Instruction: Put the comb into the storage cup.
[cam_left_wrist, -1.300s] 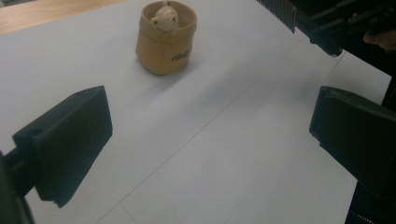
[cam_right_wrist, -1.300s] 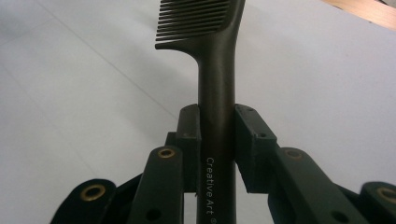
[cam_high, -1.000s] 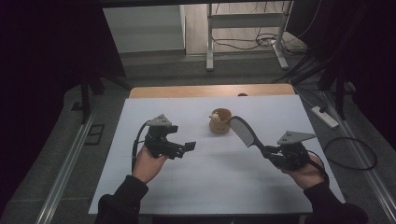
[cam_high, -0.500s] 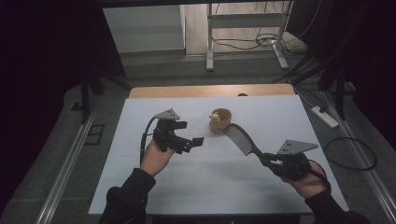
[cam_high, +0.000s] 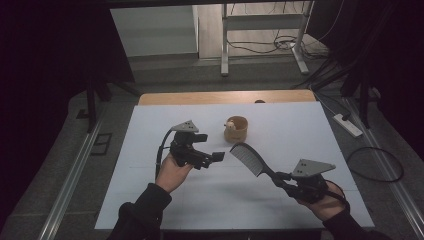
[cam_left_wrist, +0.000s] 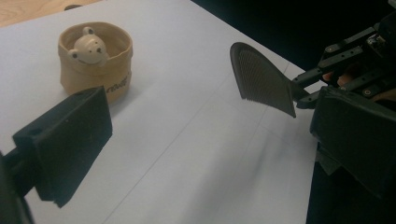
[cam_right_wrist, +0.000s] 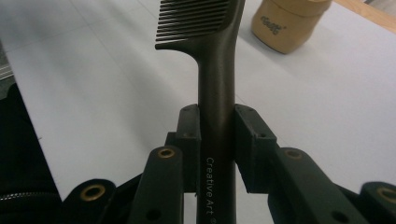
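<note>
- Since the earlier frames, the right hand-held gripper (cam_high: 281, 179) has been carried leftward and nearer the person, so that the comb (cam_high: 248, 158) it bears now lies below the cup rather than beside it; the left hand-held gripper (cam_high: 214, 158) has been shifted slightly toward the middle of the worktop (cam_high: 310, 130).
- The comb is clamped by its handle between the jaws of the right hand-held gripper, as seen in the right gripper view (cam_right_wrist: 217, 140); the toothed head projects up and to the left, clear of the worktop.
- The left hand-held gripper is held with its jaws apart and nothing between them, as seen in the left gripper view (cam_left_wrist: 201, 154).
- The comb head (cam_left_wrist: 261, 79) lies just beyond the tips of the left hand-held gripper, near but apart from them.
- A tan cup (cam_high: 236, 129) containing a small bear figure (cam_left_wrist: 88, 45) stands upright on the worktop, beyond both hand-held grippers and apart from the comb.
</note>
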